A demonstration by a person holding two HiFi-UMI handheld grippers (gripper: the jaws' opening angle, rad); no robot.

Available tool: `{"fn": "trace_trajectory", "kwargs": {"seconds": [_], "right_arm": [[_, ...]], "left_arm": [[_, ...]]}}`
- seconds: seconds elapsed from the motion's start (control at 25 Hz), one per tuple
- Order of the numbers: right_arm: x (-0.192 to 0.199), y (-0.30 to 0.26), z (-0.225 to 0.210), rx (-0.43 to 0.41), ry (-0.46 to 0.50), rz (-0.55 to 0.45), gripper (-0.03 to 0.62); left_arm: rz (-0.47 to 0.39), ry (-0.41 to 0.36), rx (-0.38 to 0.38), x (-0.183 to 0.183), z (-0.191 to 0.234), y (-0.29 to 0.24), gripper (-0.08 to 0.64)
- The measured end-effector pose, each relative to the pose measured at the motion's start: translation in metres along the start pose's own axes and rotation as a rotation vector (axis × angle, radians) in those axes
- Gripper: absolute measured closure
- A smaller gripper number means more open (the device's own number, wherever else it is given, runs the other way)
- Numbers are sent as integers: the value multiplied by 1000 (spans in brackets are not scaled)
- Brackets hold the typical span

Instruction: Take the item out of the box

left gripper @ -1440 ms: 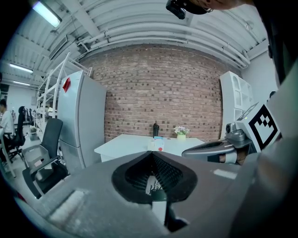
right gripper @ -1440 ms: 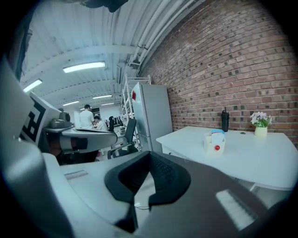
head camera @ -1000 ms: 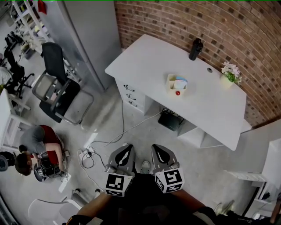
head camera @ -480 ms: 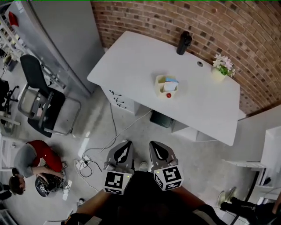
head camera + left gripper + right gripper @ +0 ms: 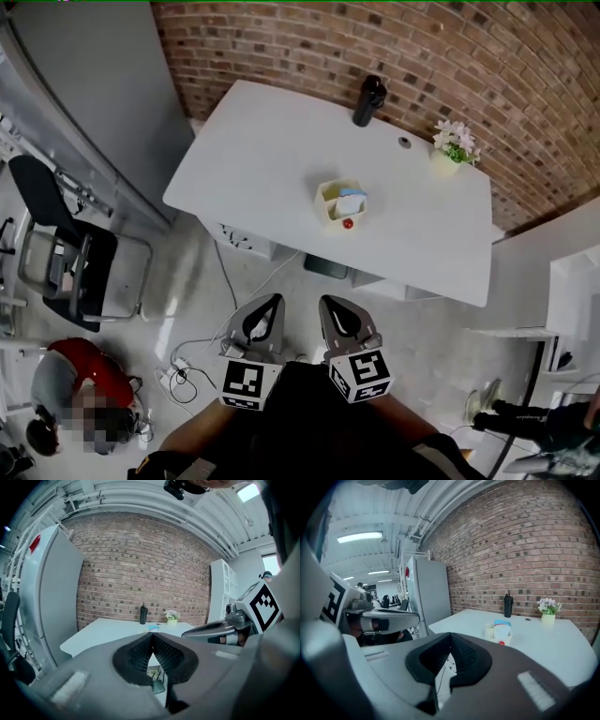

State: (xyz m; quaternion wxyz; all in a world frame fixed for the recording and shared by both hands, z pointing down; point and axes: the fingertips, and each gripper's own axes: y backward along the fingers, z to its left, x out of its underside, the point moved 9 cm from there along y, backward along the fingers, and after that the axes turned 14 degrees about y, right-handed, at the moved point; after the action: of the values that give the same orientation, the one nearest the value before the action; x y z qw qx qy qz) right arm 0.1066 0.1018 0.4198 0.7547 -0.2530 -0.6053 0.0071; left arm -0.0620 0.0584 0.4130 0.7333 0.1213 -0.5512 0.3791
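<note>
A small cream box [image 5: 338,202] stands in the middle of a white table [image 5: 253,159], far ahead of both grippers. A blue-and-white item [image 5: 352,201] and a small red piece [image 5: 348,224] show in it. The right gripper view shows the same box [image 5: 498,633] and its blue-topped item [image 5: 502,623]. In the head view my left gripper [image 5: 262,322] and right gripper [image 5: 339,322] hang side by side over the floor, well short of the table. Both are shut with nothing between the jaws, as their own views show for the left gripper [image 5: 152,637] and the right gripper [image 5: 451,637].
A black bottle [image 5: 368,100] and a flower pot [image 5: 453,150] stand at the table's far edge by the brick wall. A drawer unit [image 5: 242,240] sits under the table. An office chair [image 5: 67,253], floor cables [image 5: 192,367] and a crouching person [image 5: 77,377] are at the left.
The head view has swung: the table and box now sit nearer its middle, and the chair and person have slid left. Both grippers stay shut, side by side.
</note>
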Motion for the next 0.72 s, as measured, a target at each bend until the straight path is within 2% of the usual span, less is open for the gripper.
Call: {"fn": "trace_trajectory", "kwargs": {"seconds": [0.36, 0.72], "right_arm": [[-26, -37, 6, 99, 11, -2, 591], [-37, -58, 11, 127, 33, 28, 591]], "left_arm": [[-19, -15, 53, -25, 47, -10, 555], [-37, 11, 71, -33, 69, -13, 555]]}}
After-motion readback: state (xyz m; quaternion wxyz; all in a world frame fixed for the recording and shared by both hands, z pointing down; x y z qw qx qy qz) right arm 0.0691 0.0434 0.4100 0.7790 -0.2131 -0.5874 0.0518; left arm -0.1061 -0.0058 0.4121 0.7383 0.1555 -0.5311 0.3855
